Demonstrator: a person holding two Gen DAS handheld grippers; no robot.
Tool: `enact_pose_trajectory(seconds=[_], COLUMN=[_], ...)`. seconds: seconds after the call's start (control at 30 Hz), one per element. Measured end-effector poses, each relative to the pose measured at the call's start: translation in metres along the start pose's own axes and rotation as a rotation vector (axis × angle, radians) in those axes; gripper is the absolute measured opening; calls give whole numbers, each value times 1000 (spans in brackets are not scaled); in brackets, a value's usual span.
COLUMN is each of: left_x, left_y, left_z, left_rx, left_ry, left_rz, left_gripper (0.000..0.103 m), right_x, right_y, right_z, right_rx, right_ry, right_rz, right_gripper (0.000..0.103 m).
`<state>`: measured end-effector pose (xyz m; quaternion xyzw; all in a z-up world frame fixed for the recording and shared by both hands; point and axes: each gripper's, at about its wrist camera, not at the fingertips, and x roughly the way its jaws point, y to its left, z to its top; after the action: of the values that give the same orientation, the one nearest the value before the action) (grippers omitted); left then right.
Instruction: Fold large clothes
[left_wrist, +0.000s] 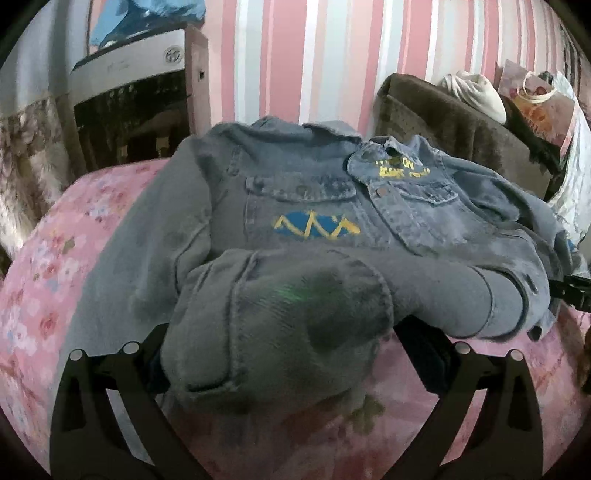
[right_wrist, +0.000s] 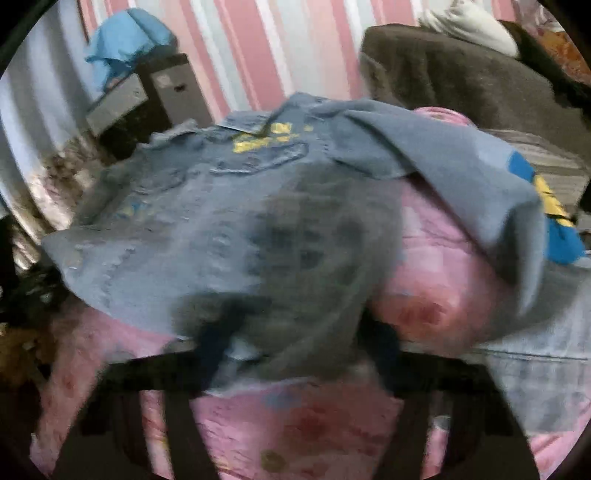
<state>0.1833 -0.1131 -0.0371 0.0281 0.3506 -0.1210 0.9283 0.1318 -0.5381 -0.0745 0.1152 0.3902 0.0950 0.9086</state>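
Observation:
A blue denim jacket (left_wrist: 303, 192) with yellow and blue paint marks lies front-up on a pink floral bedspread (left_wrist: 55, 277). One sleeve is folded across its lower front. That sleeve's cuff (left_wrist: 280, 332) sits between the wide-apart fingers of my left gripper (left_wrist: 288, 354), whose pads do not visibly press on it. The right wrist view is blurred. In it, my right gripper (right_wrist: 295, 339) has its fingers close against a bunched, shadowed fold of the jacket (right_wrist: 184, 206) near its lower edge. The other sleeve (right_wrist: 461, 177) trails off to the right over the bedspread (right_wrist: 314, 424).
A brown plush blanket (left_wrist: 461, 122) with a white bundle and printed bags (left_wrist: 539, 103) lies at the back right. A wooden stand (left_wrist: 195, 85) holding a white appliance and blue cloth (right_wrist: 122, 40) is at the back left. A pink striped wall is behind.

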Motion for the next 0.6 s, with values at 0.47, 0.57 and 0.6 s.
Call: enact_pose_trajectory(seconds=[0.47,0.57,0.6], left_x=[-17,-42,-51], left_y=[4,9,11], left_z=[20,15,15], left_rx=[-1,22,27], left_ry=[-56,-72,-76], left_rz=[-140,-152,-151], left_gripper=[20,19,19], right_x=[-31,-57,-63], right_y=[7,15,16], right_z=[8,14,16], right_rx=[-4,-13,-12], right_ry=[-122,-180,-194], right_rz=[29,73,84], right_gripper=[13,12,12])
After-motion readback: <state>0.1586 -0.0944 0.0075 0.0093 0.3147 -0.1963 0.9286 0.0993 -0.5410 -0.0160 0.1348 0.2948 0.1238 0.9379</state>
